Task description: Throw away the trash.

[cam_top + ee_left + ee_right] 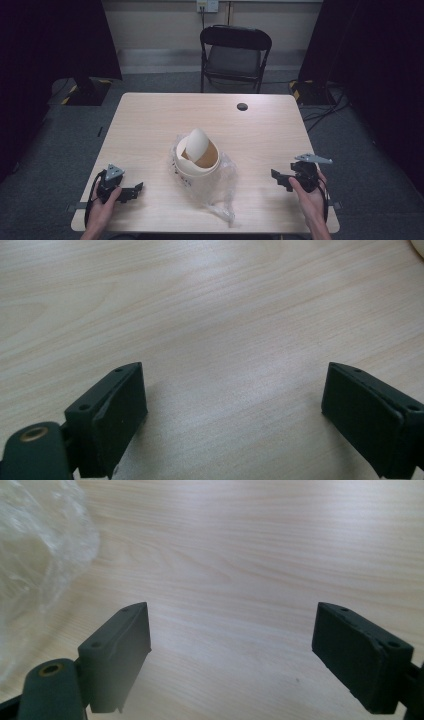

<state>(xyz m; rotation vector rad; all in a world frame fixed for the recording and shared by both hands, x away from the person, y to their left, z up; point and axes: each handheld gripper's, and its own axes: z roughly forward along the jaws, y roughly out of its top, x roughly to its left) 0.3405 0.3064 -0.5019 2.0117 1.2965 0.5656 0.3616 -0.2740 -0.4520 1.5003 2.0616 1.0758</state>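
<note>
Paper cups [197,157], nested on clear plastic wrap [220,192], are flanked by left gripper [134,189] and right gripper [280,180], both spread wide, nothing held.

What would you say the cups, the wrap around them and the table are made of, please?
Cups: probably paper, with matte cream outsides and a brown lining.
Wrap: thin clear plastic film, to judge by its crinkles, shine and transparency.
Table: a pale wood-grain top with a smooth, faint sheen; whether it is solid wood or laminate cannot be told.
</note>
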